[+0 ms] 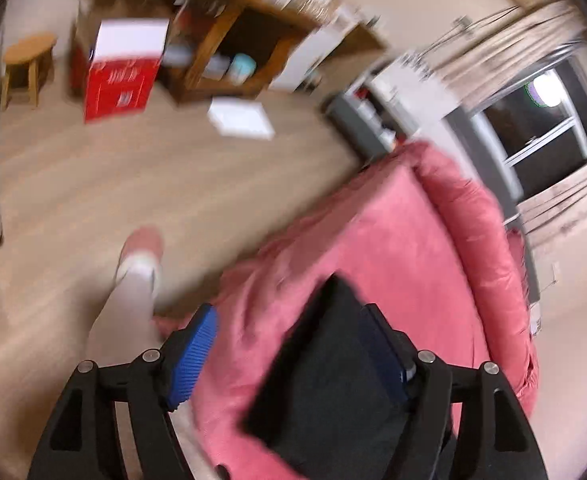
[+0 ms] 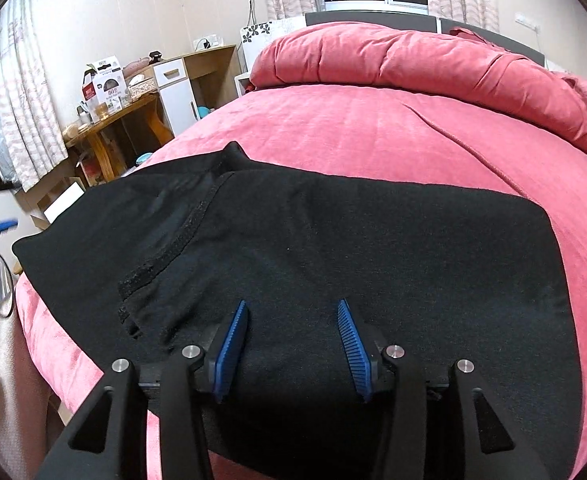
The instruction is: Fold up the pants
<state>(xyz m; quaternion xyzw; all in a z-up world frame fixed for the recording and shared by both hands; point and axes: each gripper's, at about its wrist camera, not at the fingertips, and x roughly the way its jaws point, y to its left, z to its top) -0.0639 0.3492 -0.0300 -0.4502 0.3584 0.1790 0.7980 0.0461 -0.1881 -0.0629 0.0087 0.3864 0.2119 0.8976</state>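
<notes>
The black pants [image 2: 313, 248] lie folded flat on the pink bed [image 2: 393, 128], so the right gripper [image 2: 291, 338] hovers over their 6 o'clock edge, fingers wide and empty, while the blurry left gripper [image 1: 293, 356] looks spread too.

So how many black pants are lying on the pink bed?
1: soft black pants spread across the pink velvety bed cover, under the open right tool. Others could be hidden out of view.

Right wrist close over pants [image 2: 313, 248], left tilted floorward; shared bed [image 2: 373, 132]
</notes>
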